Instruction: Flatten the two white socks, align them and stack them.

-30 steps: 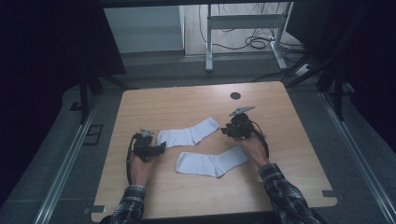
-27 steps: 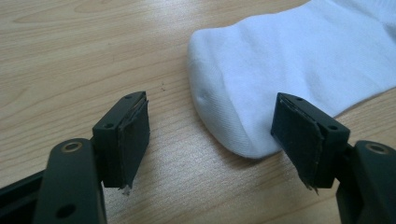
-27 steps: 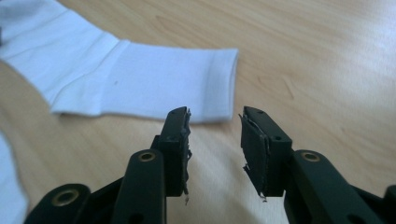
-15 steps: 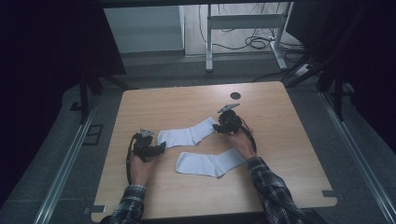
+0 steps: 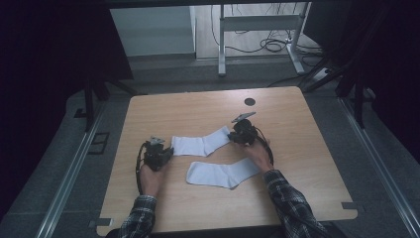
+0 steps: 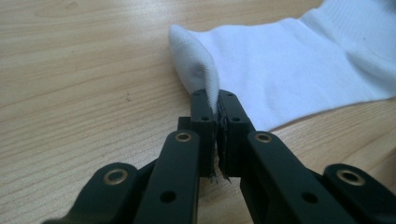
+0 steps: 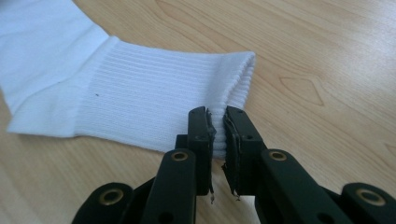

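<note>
A light wood-grain counter (image 5: pixel 198 106) with a round black grommet (image 5: pixel 249 101) near its far edge stands on grey carpet (image 5: pixel 386 163). Metal rails (image 5: pixel 64 178) run along both sides. Beyond it, a white desk frame (image 5: pixel 257 22) and tangled cables (image 5: pixel 275 45) sit on a brighter floor. Dark curtains (image 5: pixel 49 49) hang at left and right.

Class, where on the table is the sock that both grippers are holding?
In the high view, the far sock lies mid-table, stretched between the left gripper and right gripper, just beyond the second sock.

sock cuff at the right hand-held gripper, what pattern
Plain white with fine ribbing; the sock cuff shows best in the right gripper view.
</note>
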### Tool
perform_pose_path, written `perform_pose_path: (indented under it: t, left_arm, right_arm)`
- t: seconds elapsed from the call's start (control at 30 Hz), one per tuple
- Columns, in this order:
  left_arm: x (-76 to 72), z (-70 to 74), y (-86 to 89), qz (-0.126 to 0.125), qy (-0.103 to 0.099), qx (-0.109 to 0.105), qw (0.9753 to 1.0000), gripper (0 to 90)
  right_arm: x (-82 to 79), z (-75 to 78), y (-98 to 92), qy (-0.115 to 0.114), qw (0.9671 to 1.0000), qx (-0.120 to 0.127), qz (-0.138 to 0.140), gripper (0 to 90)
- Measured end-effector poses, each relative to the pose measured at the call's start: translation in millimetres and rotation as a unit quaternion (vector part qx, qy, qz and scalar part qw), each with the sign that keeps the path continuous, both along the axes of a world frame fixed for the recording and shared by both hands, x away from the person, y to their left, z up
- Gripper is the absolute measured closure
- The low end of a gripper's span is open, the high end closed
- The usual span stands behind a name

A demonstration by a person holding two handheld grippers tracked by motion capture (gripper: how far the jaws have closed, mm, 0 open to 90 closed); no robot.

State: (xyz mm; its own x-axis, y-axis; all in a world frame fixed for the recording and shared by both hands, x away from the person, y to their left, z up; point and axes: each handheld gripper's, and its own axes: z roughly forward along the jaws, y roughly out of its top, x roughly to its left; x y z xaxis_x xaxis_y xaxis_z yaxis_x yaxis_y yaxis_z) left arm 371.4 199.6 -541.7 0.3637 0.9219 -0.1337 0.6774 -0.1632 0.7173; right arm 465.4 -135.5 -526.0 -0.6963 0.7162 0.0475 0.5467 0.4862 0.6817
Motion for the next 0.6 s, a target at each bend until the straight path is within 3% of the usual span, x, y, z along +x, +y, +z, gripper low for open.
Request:
perform_pose_path:
  t: [0.17, 0.6]
  left_arm:
    - [-3.6, 8.6, -3.9, -0.006, -0.022, -0.019, 0.9996, 86.7]
    - [-19.4, 32.2, -22.4, -0.044, -0.068, -0.037, 0.9960, 86.6]
  right_arm:
    - [-9.4, 8.1, -13.6, -0.004, 0.9999, 0.013, 0.003, 80.4]
    - [-37.2, 26.6, -51.4, -0.021, 0.9988, 0.044, 0.004, 80.2]
